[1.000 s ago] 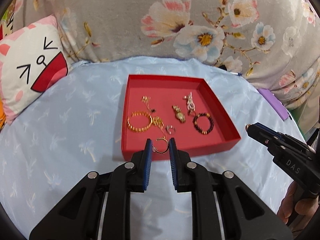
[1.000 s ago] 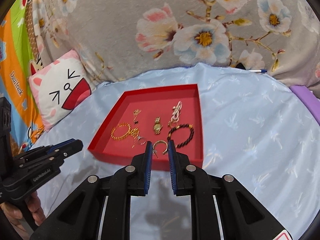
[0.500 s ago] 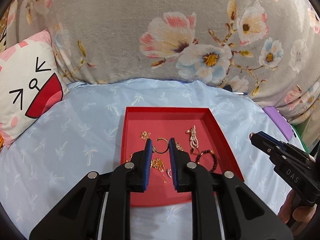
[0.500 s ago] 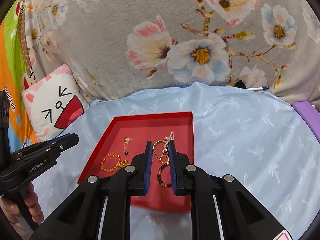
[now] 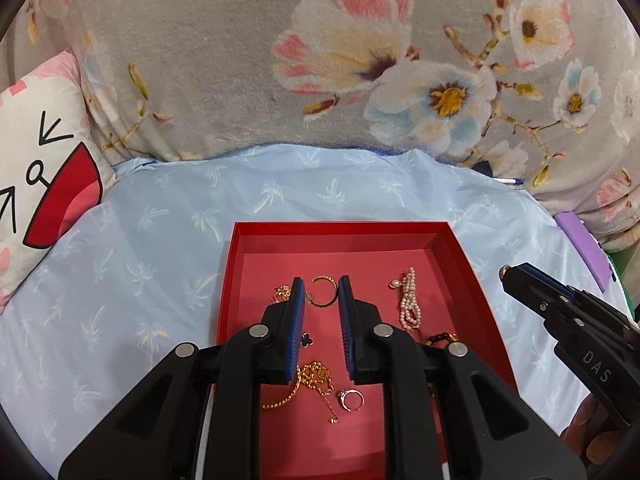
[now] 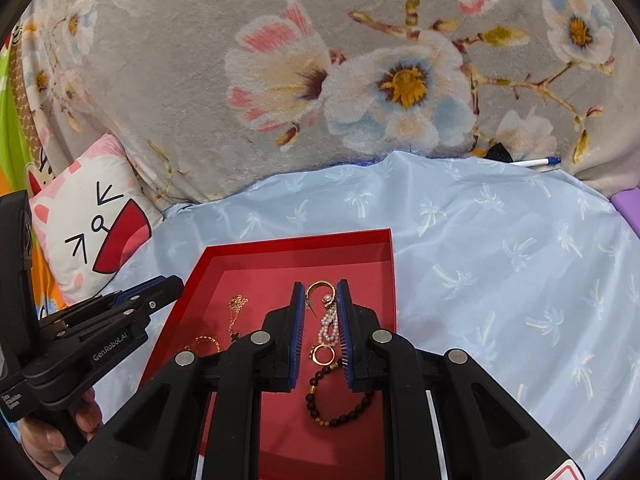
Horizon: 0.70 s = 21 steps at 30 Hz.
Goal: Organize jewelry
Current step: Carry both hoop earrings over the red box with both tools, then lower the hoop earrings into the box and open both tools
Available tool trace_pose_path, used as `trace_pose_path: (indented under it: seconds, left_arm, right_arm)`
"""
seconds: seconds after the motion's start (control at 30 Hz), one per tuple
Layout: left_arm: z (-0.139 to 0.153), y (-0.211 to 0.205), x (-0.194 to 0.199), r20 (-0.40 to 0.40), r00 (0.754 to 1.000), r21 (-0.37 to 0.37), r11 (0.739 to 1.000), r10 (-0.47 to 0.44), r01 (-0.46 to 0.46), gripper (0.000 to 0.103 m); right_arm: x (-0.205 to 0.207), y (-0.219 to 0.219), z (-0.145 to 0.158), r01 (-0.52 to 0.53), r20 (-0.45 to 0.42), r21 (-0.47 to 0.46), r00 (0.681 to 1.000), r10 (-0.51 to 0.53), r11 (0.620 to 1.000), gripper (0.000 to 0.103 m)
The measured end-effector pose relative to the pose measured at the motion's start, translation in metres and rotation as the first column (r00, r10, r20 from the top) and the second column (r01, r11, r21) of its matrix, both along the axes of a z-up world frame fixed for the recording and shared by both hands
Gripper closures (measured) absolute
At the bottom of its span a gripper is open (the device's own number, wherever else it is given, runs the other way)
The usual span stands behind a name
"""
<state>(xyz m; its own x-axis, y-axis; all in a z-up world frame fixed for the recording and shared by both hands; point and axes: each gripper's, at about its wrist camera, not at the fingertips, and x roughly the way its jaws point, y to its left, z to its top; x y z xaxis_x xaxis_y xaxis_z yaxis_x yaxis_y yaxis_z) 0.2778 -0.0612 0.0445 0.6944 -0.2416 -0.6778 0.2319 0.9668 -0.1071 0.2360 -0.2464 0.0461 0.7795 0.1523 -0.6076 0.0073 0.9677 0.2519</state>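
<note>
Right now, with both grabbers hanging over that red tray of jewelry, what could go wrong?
1. The pearl strand lies against a gold ring and the dark bead bracelet, so the right gripper may snag more than one piece.
2. The thin gold chain sits bunched beside the small silver ring; it could tangle.
3. The red tray rests on soft bedding, so pushing down might tip it.
</note>
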Motion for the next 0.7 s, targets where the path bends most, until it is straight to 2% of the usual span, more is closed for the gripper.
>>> trace_pose_path:
  seconds: [0.37, 0.7]
  left_arm:
    - [-0.027, 0.001, 0.020, -0.036, 0.999, 0.023, 1.000, 0.013, -0.012, 0.087]
    - [-0.043, 0.005, 0.033, -0.065, 0.998, 0.004, 1.000, 0.026, -0.026, 0.087]
  right_arm:
    - [0.024, 0.009, -0.030, -0.001, -0.053, -0.003, 0.999, 0.001, 1.000, 0.088]
    - [0.033, 0.015, -0.046, -0.009, -0.084, -0.009, 0.996, 0.008, 1.000, 0.088]
